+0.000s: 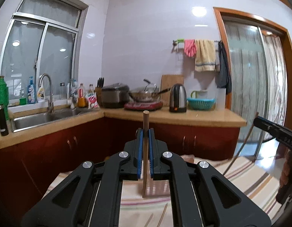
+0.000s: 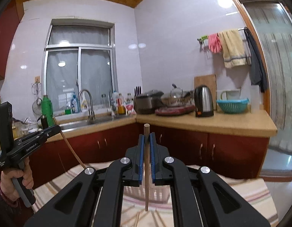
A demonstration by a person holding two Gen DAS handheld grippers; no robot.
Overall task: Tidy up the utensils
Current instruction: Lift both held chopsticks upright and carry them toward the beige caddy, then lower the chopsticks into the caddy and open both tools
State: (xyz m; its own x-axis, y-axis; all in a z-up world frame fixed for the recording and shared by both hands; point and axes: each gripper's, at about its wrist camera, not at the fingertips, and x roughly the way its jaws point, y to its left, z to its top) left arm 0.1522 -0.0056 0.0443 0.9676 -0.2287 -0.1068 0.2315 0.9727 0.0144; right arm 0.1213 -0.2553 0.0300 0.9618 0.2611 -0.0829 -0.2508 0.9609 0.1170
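Observation:
My left gripper (image 1: 145,132) is shut on a brown wooden chopstick (image 1: 146,151) that stands upright between the blue pads, its tip hanging above a pale slatted utensil holder (image 1: 157,188) on the striped cloth. My right gripper (image 2: 147,137) is shut on a second wooden chopstick (image 2: 146,170), also upright above the same holder (image 2: 159,193). Each gripper shows in the other's view: the right one (image 1: 274,130) at the right edge, the left one (image 2: 42,134) at the left with its chopstick (image 2: 72,149) slanting down.
Loose chopsticks (image 1: 163,215) lie on the striped tablecloth (image 1: 246,179) near the front. Behind is an L-shaped counter (image 1: 193,116) with a sink (image 1: 51,115), bottles, rice cooker, wok, kettle (image 1: 177,98) and teal basket. A sliding door (image 1: 259,85) is at right.

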